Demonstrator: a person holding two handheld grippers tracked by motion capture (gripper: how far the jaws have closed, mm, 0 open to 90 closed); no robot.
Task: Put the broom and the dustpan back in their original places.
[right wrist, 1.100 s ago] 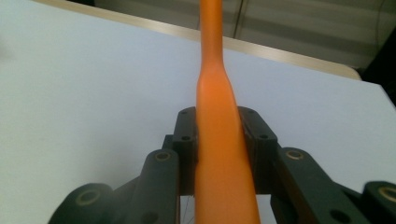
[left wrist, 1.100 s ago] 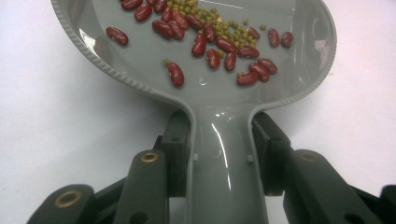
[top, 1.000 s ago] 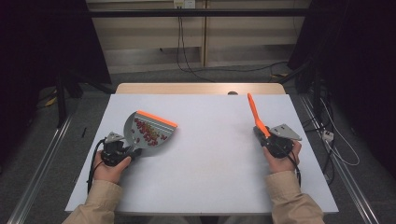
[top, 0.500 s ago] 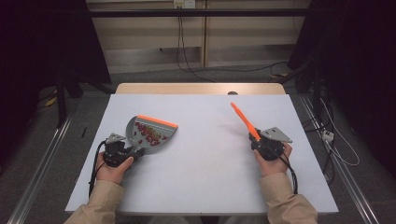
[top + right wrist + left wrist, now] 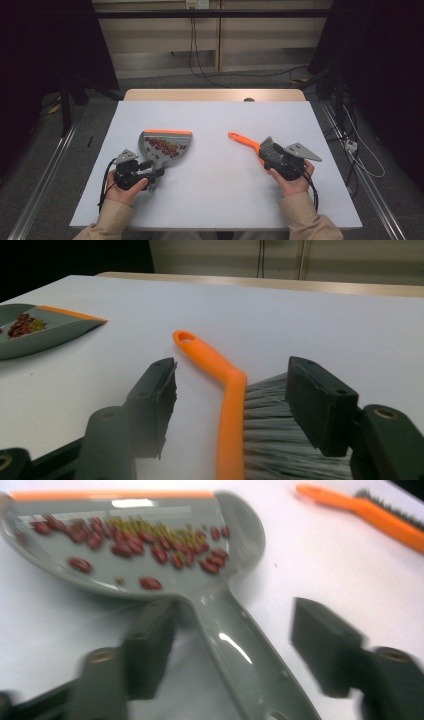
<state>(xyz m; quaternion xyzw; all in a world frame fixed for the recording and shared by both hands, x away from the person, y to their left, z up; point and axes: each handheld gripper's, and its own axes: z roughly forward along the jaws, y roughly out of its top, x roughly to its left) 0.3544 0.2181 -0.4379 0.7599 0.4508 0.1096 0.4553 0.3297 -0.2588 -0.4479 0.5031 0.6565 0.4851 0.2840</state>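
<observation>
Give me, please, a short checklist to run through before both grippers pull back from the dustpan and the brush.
1. Dustpan flat on table: ok.
2. Beans inside the pan, none seen spilled: ok.
3. Left gripper jaws apart, clear of the handle: ok.
4. Brush lying on the table: ok.
5. Right gripper jaws open; right jaw against the bristles: cannot tell.

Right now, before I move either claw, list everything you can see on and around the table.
Dustpan: one, grey with orange lip, left half of table.
Beans: many, red with some greenish, inside the dustpan.
Brush: one, orange handle, grey bristles, right half, lying flat.
Table: one, white top.
Cables: several, dark, on the floor behind.
Left claw: open, jaws astride the dustpan handle.
Right claw: open, jaws astride the brush.
</observation>
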